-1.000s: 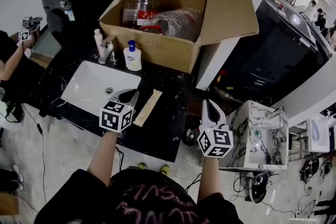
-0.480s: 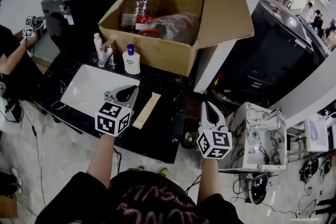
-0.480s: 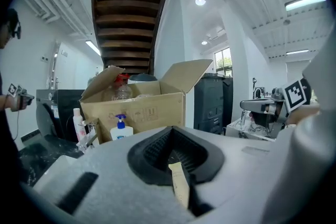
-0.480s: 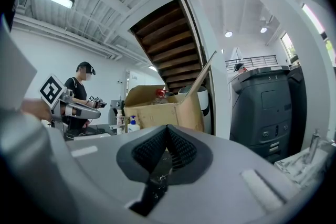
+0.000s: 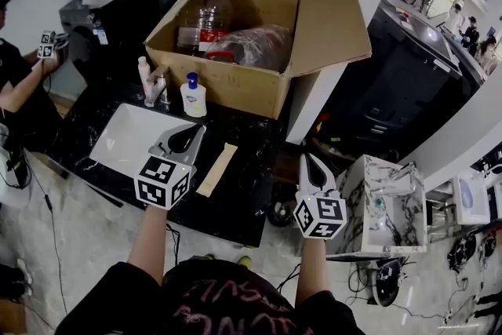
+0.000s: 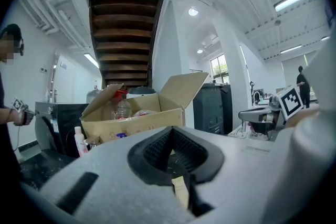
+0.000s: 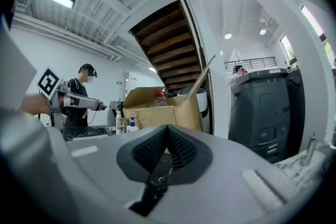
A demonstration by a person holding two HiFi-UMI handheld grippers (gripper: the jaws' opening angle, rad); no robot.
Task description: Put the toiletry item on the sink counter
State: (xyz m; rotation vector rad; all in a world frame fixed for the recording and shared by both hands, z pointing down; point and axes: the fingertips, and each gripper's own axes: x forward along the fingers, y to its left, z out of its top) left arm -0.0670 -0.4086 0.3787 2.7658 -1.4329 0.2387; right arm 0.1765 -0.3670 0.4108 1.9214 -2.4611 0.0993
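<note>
A flat tan packet lies on the black marble sink counter, just right of the white basin. My left gripper hovers over the basin's right edge beside the packet, shut and empty. The packet shows low between the closed jaws of the left gripper in its own view. My right gripper hangs off the counter's right end, also shut with nothing in it. The right gripper looks toward the cardboard box.
An open cardboard box with plastic bottles and a bag stands behind the basin. A white pump bottle, a slim pale bottle and the faucet stand at its foot. A small marble stand is at right; a person at left.
My left gripper has risen a little over the basin edge, away from the tan packet. The right gripper has hardly moved.
</note>
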